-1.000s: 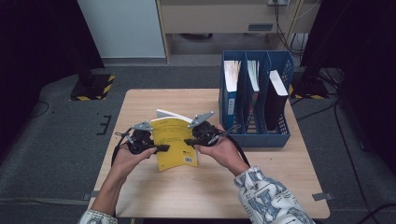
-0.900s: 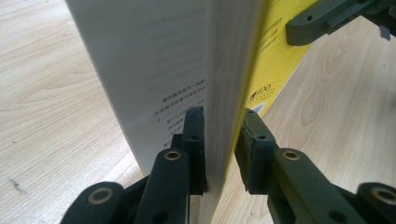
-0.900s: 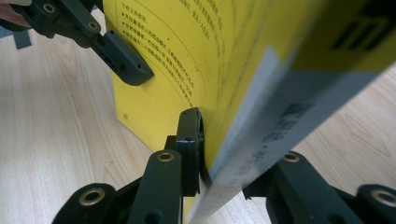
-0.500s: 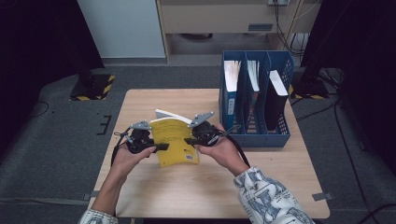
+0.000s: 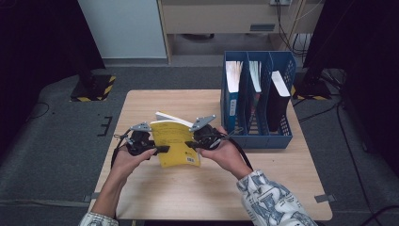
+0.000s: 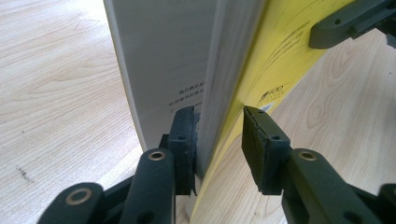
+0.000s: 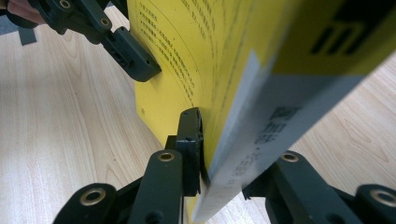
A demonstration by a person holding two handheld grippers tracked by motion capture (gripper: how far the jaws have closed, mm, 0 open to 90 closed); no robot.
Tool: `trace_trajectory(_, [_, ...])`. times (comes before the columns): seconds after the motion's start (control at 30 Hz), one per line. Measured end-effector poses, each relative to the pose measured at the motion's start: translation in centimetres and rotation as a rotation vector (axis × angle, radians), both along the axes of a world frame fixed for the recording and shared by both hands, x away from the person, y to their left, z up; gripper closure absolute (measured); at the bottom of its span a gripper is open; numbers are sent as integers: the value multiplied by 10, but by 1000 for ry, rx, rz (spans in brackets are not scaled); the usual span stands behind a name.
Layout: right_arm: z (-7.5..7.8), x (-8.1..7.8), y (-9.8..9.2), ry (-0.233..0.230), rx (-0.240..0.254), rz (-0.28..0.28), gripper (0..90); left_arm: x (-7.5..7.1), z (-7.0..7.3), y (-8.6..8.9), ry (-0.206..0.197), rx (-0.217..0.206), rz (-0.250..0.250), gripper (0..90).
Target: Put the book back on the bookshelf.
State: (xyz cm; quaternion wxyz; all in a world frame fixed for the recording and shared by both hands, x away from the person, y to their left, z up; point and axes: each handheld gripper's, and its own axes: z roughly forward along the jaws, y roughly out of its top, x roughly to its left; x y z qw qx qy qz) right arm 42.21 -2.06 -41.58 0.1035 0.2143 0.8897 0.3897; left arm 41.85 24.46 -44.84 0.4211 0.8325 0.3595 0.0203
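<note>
The yellow book was held just above the counter, between the two hands, with the blue file rack close on its far right. The right tool was clamped hard on the spine side, one pad flat on the yellow cover and the other under the grey-printed spine. The left tool had just been easing apart: in the left gripper view one pad was seen touching the pale back cover, while the other pad stood off the yellow face with a clear gap, so the book sat between the jaws unpinched.

The book was judged a light, thin paperback, with glossy covers likely to slip under a weak pinch. The cover was seen curving in the right gripper view, so some flex was to be expected when it was carried by one edge alone. The spine was reckoned the stiffest place to be gripped, deep rather than at the corner. A hold on the open page edge was thought riskier, since the leaves could fan out or sag.
</note>
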Motion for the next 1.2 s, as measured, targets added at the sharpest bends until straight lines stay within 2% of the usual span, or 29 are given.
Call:
trace_trajectory(0.13, [-1,-1,1,-8,2,-8,742,0,-1,0,7,9,14,558])
trace_trajectory(0.37, [-2,2,1,-21,3,-25,745,-3,-4,5,-6,15,43,463])
trace_trajectory(0.6, [-2,8,-1,-27,12,-50,746,-6,-8,7,-12,43,54,431])
trace_trajectory(0.77, [-1,12,-5,-48,13,-94,747,-9,-16,8,-13,66,67,407])
trace_trajectory(0.93, [-2,11,-7,-42,29,-88,747,-10,-26,9,-1,102,87,380])
trace_trajectory(1.03, [-3,9,-9,-39,32,-72,744,-10,-32,9,11,123,95,321])
trace_trajectory(1.07, [-3,7,-10,-37,38,-73,741,-11,-34,8,14,145,96,303])
trace_trajectory(1.2, [-5,5,-12,-38,41,-64,740,-12,-37,10,19,140,105,280])
